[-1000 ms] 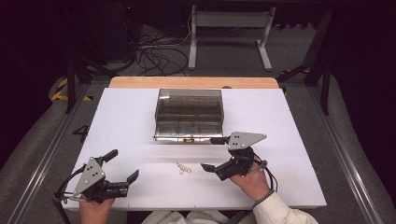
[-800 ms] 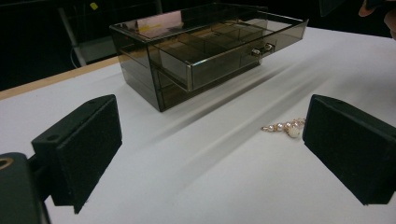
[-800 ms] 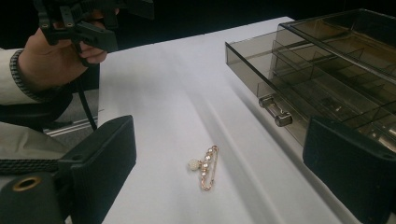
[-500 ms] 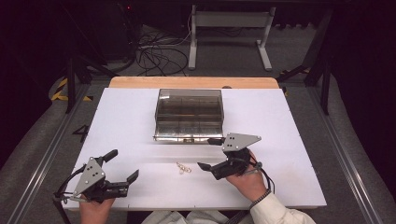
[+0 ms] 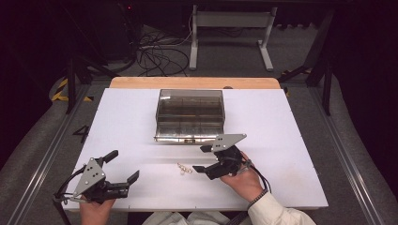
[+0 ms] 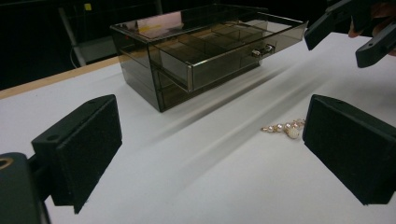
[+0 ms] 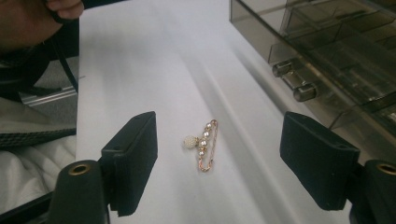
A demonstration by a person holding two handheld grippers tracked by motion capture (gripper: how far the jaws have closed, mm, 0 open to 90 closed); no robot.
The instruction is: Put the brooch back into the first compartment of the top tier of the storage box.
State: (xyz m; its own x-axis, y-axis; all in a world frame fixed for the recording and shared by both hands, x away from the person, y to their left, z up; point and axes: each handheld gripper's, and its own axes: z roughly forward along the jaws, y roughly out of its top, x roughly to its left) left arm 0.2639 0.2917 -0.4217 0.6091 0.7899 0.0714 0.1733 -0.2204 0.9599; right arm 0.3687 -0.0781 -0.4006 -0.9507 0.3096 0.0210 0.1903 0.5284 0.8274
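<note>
The right tongs (image 5: pixel 202 158) are held low over the white tabletop (image 5: pixel 281 140), tipped toward a small pearl pin (image 7: pixel 204 145) that lies flat just ahead of them. In the right gripper view the pin is seen between the two black jaws, nearer the left one, and touched by neither. The jaws have just been closing, yet a clear gap is left on each side, so the right tongs are spread with nothing pinched. The approach appears to be lined up so that the pin can be caught across its narrow width.

Beyond the right tongs, a smoked plastic drawer box (image 5: pixel 190 112) is set on the tabletop with a drawer pulled out toward the person, its knobs (image 7: pixel 294 80) facing the tongs. The drawer is probably left open so the pin can be dropped into a compartment once lifted.

The left tongs (image 5: pixel 123 165) are kept well apart from the pin, spread and empty, apparently parked out of the way.
</note>
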